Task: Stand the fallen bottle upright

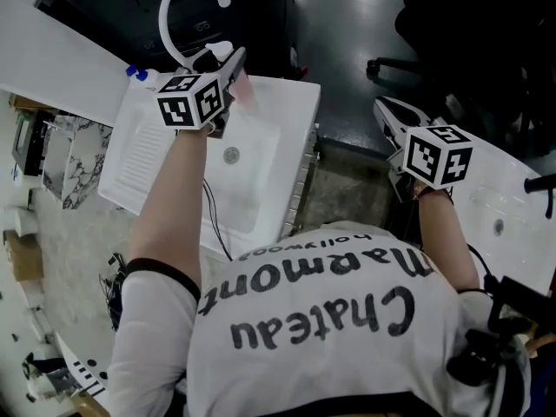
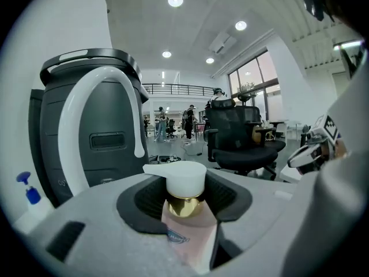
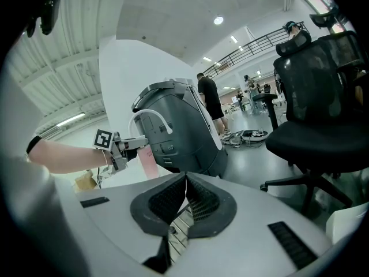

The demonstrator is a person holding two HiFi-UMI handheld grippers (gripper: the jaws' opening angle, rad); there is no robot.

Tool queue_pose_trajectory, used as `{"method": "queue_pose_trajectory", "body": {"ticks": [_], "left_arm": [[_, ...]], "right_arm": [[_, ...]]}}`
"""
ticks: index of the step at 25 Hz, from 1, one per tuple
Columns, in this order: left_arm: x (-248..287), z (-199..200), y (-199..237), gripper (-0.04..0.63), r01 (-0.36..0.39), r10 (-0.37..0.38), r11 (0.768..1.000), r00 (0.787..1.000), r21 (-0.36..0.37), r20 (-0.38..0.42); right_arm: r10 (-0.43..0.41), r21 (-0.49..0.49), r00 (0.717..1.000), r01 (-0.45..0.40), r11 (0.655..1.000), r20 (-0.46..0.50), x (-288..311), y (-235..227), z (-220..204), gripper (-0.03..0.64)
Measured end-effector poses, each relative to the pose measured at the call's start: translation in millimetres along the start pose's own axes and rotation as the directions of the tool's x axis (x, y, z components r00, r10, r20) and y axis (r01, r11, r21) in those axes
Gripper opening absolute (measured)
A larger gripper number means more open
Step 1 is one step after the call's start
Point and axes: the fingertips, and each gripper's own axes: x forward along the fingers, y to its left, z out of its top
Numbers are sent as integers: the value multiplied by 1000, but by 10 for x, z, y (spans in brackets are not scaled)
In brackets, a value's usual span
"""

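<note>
Upper left, over sink (image 1: 261, 189): left gripper (image 1: 230, 68) clamps pink bottle (image 1: 244, 89) for righting; right gripper (image 1: 388, 111) waits, jaws closed, empty.

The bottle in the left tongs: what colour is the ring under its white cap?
Shiny gold ring on the bottle, clearest in the left gripper view.

Bottle (image 1: 245, 90) in left claw (image 1: 233, 69), above sink (image 1: 148, 159), before faucet (image 1: 178, 7); right claw (image 1: 384, 107) well apart at right.
</note>
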Motion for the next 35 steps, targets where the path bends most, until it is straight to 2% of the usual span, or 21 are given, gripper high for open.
{"method": "queue_pose_trajectory", "body": {"ticks": [11,15,19,24,30,35], "left_arm": [[-214,-35,-22,187,22,-25,999,993,25,114],[-331,-56,94,187,-4,7,1000,985,-14,172],[-352,-54,101,187,-22,24,1000,982,-12,186],[-421,-51,164,187,-89,102,994,968,-64,231],[-445,-44,171,187,-79,110,989,958,-124,265],[-464,-44,200,188,-89,125,987,949,-136,288]], "right_arm": [[5,-13,1000,-5,1000,-11,41,34,1,12],[-2,-14,1000,1,1000,-14,52,11,-4,11],[5,-22,1000,-6,1000,-21,95,45,4,11],[19,-31,1000,-20,999,-24,165,139,45,11],[22,-20,999,-23,1000,-37,184,179,0,11],[20,-16,999,-20,1000,-39,198,153,-17,11]]}}
